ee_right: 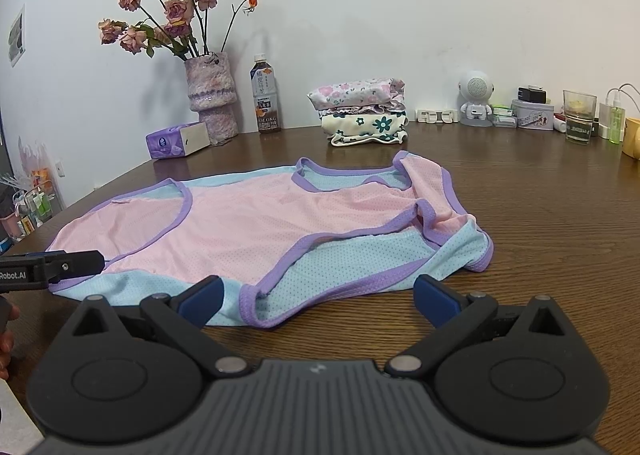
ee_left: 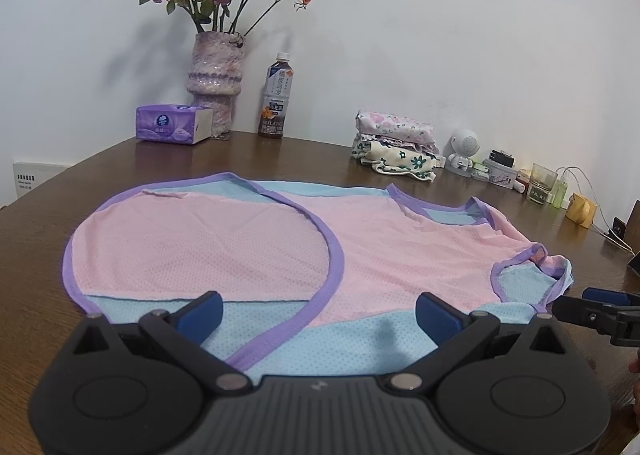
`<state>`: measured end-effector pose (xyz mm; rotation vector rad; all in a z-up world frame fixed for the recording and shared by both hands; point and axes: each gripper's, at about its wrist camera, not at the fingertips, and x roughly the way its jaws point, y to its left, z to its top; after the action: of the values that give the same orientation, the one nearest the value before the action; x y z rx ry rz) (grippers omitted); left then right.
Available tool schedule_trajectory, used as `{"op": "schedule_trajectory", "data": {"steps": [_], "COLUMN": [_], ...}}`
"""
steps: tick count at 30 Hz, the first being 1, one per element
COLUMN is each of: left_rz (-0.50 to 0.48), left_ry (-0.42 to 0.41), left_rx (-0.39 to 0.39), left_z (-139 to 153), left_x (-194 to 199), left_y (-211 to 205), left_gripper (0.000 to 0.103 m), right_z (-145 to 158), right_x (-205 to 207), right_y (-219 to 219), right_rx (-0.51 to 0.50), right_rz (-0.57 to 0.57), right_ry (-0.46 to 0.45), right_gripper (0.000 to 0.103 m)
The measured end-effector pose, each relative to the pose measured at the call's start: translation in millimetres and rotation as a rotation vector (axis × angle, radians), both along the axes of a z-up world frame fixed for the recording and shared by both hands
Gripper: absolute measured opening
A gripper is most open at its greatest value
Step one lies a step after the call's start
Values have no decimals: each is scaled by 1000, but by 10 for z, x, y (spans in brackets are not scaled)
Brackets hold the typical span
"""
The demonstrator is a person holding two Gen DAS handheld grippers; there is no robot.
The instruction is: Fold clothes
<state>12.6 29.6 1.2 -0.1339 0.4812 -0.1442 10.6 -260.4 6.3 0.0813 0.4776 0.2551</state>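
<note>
A pink and light-blue mesh garment [ee_left: 256, 243] with purple trim lies spread flat on the brown wooden table [ee_left: 40, 295]; it also shows in the right wrist view [ee_right: 256, 223]. My left gripper [ee_left: 318, 313] is open and empty, just above the garment's near blue edge. My right gripper [ee_right: 318, 301] is open and empty, over the near hem at the garment's right part. The right gripper's fingers [ee_left: 592, 309] show at the right edge of the left wrist view. The left gripper's fingers [ee_right: 60, 265] show at the left of the right wrist view.
At the back by the wall stand a vase of roses [ee_left: 216, 91], a purple tissue box [ee_left: 174, 123], a drink bottle [ee_left: 276, 95] and a stack of folded clothes [ee_left: 394, 143]. A small white robot figure [ee_right: 476, 99], a tin, a glass [ee_right: 579, 115] and chargers stand at the back right.
</note>
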Motion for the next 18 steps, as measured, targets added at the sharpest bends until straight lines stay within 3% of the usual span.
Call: {"op": "schedule_trajectory", "data": {"steps": [18], "left_rz": [-3], "left_ry": [-4], "left_rx": [-6], "left_z": [1], "left_x": [-8], "left_y": [27], "left_gripper": [103], "right_z": [0], "right_x": [-15], "right_y": [-9], "right_rx": [2], "right_rz": [-1], "right_ry": [-9], "right_gripper": [103]}}
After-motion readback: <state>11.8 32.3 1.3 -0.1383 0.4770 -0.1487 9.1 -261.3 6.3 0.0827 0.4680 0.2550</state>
